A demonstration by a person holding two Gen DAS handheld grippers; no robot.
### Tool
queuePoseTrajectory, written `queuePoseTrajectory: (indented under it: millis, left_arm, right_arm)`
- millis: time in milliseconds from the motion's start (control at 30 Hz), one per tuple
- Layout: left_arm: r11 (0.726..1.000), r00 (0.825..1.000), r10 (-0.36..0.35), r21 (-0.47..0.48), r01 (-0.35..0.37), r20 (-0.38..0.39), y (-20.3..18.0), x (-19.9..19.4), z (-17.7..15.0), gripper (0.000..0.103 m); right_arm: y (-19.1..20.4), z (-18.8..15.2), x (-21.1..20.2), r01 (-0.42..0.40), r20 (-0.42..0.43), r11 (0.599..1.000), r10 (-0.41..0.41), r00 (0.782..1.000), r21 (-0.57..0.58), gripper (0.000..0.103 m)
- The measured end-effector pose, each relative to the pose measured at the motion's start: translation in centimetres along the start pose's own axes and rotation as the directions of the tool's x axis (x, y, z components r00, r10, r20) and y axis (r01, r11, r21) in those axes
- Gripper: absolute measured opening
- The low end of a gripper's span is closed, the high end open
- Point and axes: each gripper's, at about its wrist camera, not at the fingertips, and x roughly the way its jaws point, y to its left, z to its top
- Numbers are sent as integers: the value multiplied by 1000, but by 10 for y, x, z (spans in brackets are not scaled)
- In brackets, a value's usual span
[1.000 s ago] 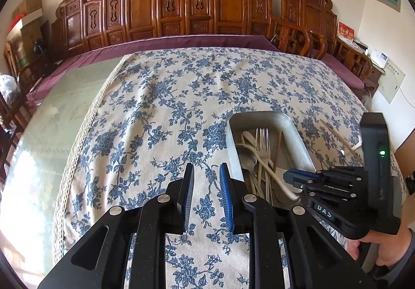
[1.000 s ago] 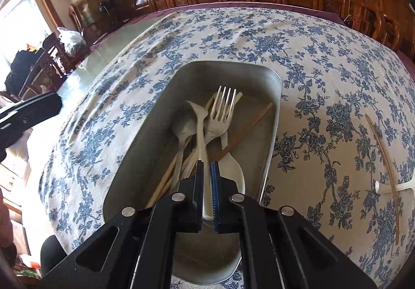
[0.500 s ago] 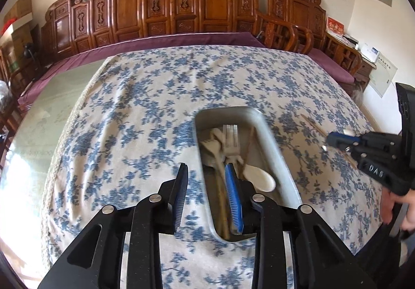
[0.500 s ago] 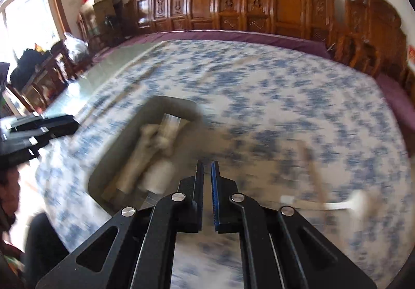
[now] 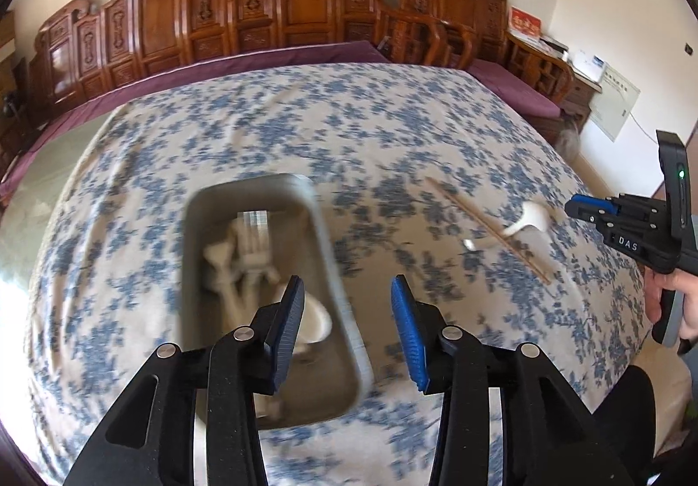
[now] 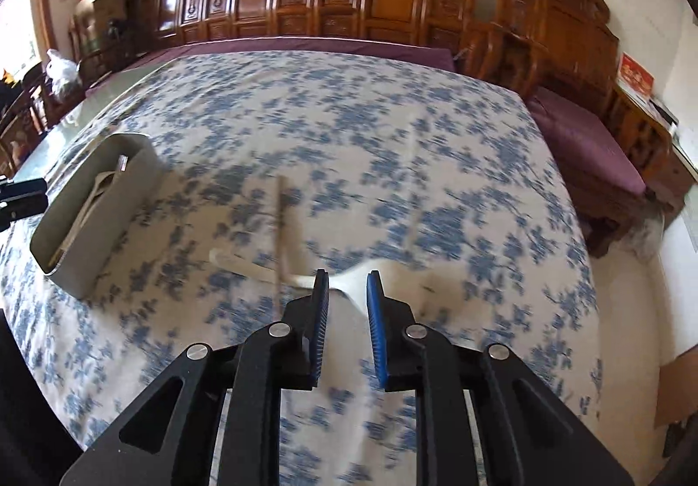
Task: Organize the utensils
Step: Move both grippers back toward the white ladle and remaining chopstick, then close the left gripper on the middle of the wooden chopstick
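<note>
A grey metal tray (image 5: 325,254) lies on the flowered cloth and holds white spoons (image 5: 227,268) and a fork, all blurred. My left gripper (image 5: 349,313) hovers over the tray's right rim with its jaws opening and nothing gripped. To the right on the cloth lie a white spoon (image 5: 530,217) and a wooden chopstick (image 5: 484,228). My right gripper (image 6: 347,302) hangs just over that spoon's (image 6: 351,281) bowl. Its jaws are opening and the pads are not pressing on the spoon. The chopstick (image 6: 281,233) crosses the spoon's handle. The tray (image 6: 118,233) sits at the far left.
The blue-flowered tablecloth (image 6: 371,128) covers a large table with purple cloth and glass at its far and left edges. Carved wooden chairs (image 5: 305,6) line the wall behind. A hand holds the right gripper (image 5: 584,209) at the table's right edge.
My right gripper left the tray, swung right to the loose spoon and chopstick, and parted its shut jaws. My left gripper shifted right across the tray and its jaws widened.
</note>
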Motion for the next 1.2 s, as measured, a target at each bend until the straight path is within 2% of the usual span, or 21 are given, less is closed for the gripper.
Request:
queuePoseTrajectory:
  millis: [33, 133, 467, 733, 1100, 1200]
  left_arm:
    - [1000, 1000, -3, 10, 3, -8, -10, 7, 2, 40]
    - [999, 1000, 7, 42, -5, -28, -35, 23, 5, 48]
    - [993, 997, -22, 110, 31, -79, -99, 67, 18, 48]
    - [988, 992, -23, 150, 42, -124, -145, 105, 28, 48]
    - [990, 980, -64, 115, 86, -187, -174, 143, 30, 48]
    - [991, 978, -59, 109, 82, -199, -175, 149, 28, 40]
  right_arm:
    - [-7, -4, -1, -2, 3, 1000, 2, 1000, 10, 30]
    - [-20, -12, -2, -15, -7, 999, 15, 1000, 31, 31]
    - [-44, -38, -10, -68, 5, 994, 68, 998, 84, 31]
    - [-60, -47, -7, -65, 8, 993, 65, 998, 100, 31]
    - [-74, -53, -2, -83, 7, 985, 83, 997, 149, 31]
    - [-72, -52, 0, -86, 7, 986, 86, 996, 143, 31]
